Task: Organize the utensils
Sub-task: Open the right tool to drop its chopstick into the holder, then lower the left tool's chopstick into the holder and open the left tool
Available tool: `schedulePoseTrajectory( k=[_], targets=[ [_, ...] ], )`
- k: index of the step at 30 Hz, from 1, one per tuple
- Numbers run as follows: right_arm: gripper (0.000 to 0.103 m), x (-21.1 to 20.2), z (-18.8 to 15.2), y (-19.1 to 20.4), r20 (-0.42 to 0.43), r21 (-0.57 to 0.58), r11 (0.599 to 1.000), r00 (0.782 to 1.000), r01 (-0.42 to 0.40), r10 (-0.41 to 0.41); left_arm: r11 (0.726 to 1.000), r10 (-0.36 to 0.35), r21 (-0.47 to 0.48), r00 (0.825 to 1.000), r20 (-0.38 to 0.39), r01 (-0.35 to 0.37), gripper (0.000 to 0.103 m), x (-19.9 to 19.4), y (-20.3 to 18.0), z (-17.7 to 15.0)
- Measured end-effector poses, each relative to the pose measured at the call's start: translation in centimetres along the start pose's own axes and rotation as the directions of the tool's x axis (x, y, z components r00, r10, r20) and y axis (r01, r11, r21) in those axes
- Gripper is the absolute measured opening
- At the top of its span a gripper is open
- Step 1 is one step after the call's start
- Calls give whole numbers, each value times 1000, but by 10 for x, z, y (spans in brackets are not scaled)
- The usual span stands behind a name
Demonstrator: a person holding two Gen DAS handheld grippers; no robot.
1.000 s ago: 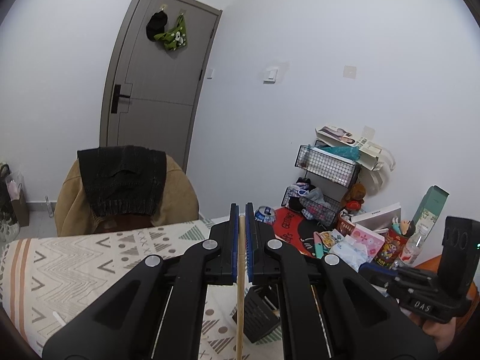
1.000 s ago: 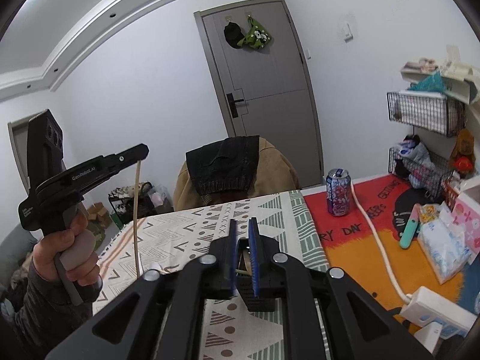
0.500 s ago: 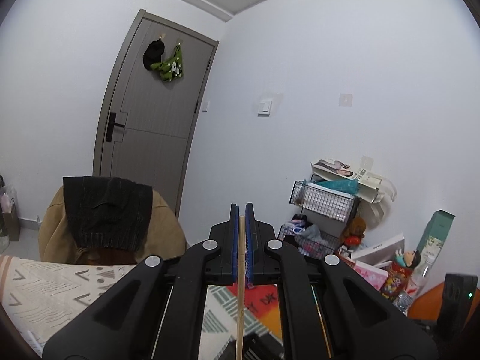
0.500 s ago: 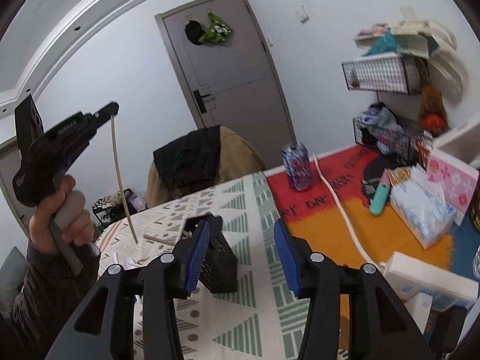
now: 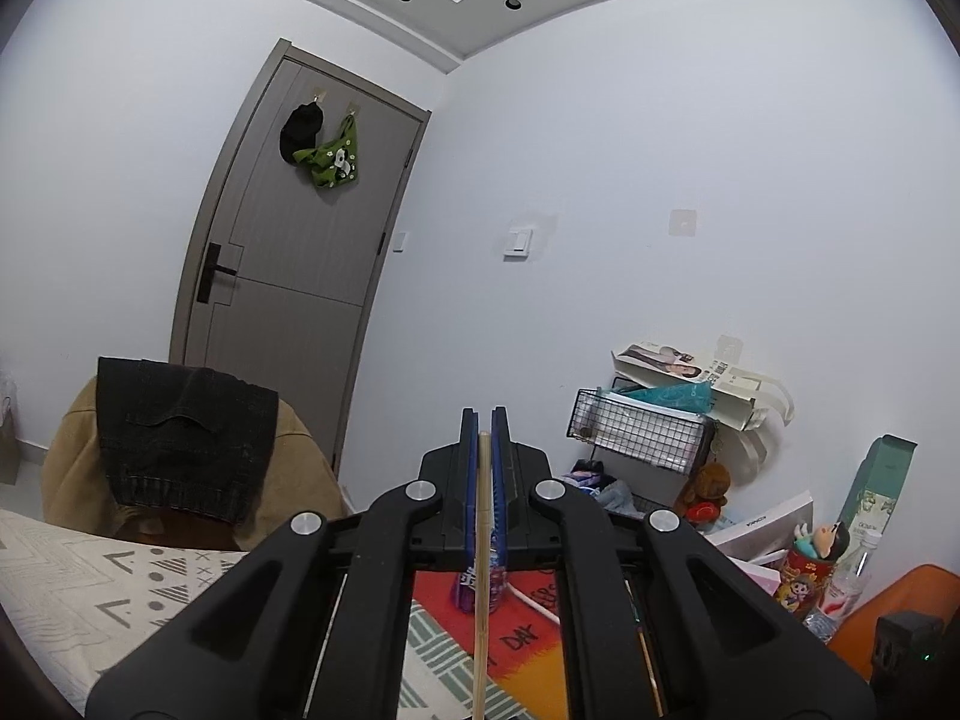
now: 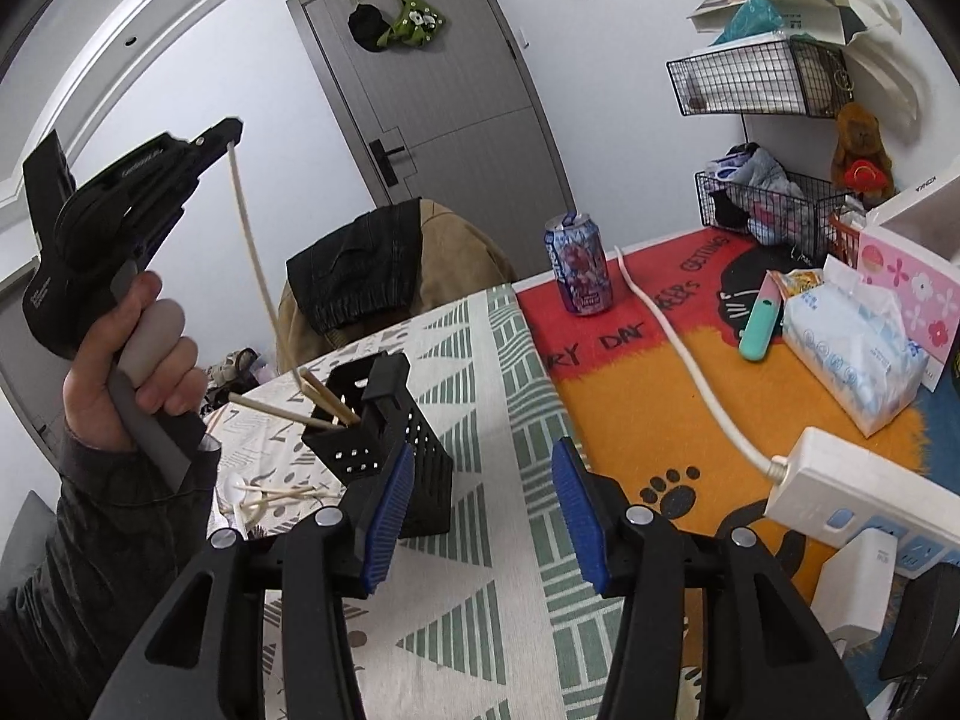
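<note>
My left gripper [image 5: 485, 468]: clamped on chopstick [image 6: 252, 252], hung vertical to drop into holder [image 6: 384, 450]; my right gripper [image 6: 480, 504]: jaws opening, nothing between, beside holder to steady it

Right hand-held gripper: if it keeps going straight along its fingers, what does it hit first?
Probably the patterned tablecloth, just right of the black utensil holder. The right hand-held gripper is opening, nothing between its jaws. Depth is uncertain; its left finger might clip the holder.
</note>
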State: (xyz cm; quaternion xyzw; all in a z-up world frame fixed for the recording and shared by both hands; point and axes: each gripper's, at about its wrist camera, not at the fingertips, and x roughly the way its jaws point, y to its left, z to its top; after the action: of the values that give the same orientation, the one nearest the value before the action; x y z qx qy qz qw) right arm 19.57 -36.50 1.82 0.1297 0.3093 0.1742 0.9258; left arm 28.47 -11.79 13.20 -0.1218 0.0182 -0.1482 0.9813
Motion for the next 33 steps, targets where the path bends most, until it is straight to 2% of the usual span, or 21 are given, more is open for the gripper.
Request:
schedulePoseTrajectory(
  k=[6,12,17,24,28,33],
  targets=[
    [48,5,-4,1,-11,3,1000,1000,3,-3,998,-40,48,999,25,39,5,4,-5,-20],
    [52,8,-5,5,-13,2,1000,1000,3,-3,999,-43,33,999,-18,43,5,2,8,-29],
    [52,10,-7,10,-13,-1,1000,1000,-6,6,994,-56,92,997,-47,60,5,-15,10,-28],
    [52,10,-9,20,-13,-12,1000,1000,-25,25,990,-80,111,992,-95,90,5,-36,14,-25],
    [52,10,-12,25,-15,-14,999,999,-32,32,990,-81,106,987,-140,96,5,-41,17,-27],
    [56,7,-15,31,-14,-25,999,999,-37,37,994,-61,71,965,-253,81,5,-30,20,-34]
  ],
)
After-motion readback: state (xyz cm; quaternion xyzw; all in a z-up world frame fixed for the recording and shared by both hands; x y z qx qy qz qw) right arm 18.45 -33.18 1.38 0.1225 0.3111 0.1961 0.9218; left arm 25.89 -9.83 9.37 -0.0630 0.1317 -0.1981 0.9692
